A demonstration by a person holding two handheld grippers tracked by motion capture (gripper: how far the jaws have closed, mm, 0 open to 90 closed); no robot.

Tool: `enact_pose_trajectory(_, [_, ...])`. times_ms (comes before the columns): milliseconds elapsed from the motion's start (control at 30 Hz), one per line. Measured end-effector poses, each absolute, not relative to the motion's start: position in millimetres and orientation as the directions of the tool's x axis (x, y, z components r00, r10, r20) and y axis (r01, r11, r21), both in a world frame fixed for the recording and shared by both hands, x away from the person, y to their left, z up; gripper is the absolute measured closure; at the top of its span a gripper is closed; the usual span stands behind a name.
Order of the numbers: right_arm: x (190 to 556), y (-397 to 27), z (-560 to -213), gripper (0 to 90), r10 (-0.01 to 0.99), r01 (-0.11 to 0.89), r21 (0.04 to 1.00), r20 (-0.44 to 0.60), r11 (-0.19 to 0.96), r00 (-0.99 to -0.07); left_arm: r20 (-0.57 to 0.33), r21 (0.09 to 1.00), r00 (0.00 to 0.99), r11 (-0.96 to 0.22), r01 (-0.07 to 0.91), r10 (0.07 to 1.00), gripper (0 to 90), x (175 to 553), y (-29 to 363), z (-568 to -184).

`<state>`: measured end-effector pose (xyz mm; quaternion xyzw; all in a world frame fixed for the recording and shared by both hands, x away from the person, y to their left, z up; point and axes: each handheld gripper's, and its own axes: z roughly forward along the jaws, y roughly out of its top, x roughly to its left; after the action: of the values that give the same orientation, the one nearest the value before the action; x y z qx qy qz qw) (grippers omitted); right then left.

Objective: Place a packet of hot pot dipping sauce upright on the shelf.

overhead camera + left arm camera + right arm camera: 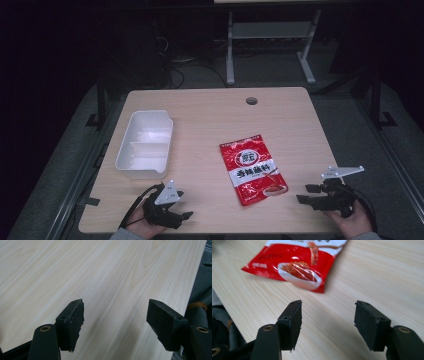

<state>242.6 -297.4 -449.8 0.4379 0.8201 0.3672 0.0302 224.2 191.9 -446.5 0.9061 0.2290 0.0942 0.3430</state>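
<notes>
A flat red plastic sauce packet (253, 169) with white lettering and a picture of a filled dish lies face up on the pale wooden surface (210, 110), and serves as the landmark here. The right claw (306, 194), held in a hand at the near edge, sits just to the right of the packet's near corner, its jaws spread wide with nothing between them; in the right gripper view the packet (297, 262) lies just ahead of those jaws. The left claw (186, 216) rests well to the packet's left at the near edge, likewise wide open and empty. A white two-compartment plastic tray (125, 159) stands left of the packet, well apart from it.
</notes>
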Motion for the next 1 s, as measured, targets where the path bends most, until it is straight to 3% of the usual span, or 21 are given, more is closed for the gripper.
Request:
enact_pose_trajectory(300, [245,-289,-442,42.4,0.727,0.675,0.635,0.248,0.377,-0.640,0.001,0.664,0.876,-0.656,0.359,0.482,30.3,235,173,-440])
enact_pose_trajectory(467, [250,-281,-431,55.6,0.725,0.669,0.639,0.244,0.379,-0.645,0.000,0.670,0.876,-0.650,0.358,0.482,33.4,247,159,-432])
enact_pose_trajectory(500, [253,-276,-427,63.2,0.717,0.664,0.640,0.245,0.385,-0.652,0.005,0.669,0.876,-0.653,0.356,0.483,34.8,253,152,-429])
enact_pose_trajectory(733, [265,-258,-419,89.2,0.705,0.662,0.627,0.241,0.412,-0.667,0.006,0.673,0.868,-0.643,0.364,0.497,42.2,275,129,-419])
enact_pose_trajectory(1000, [282,-230,-419,89.6,0.673,0.652,0.598,0.240,0.465,-0.700,0.006,0.672,0.842,-0.625,0.396,0.540,41.4,307,106,-409])
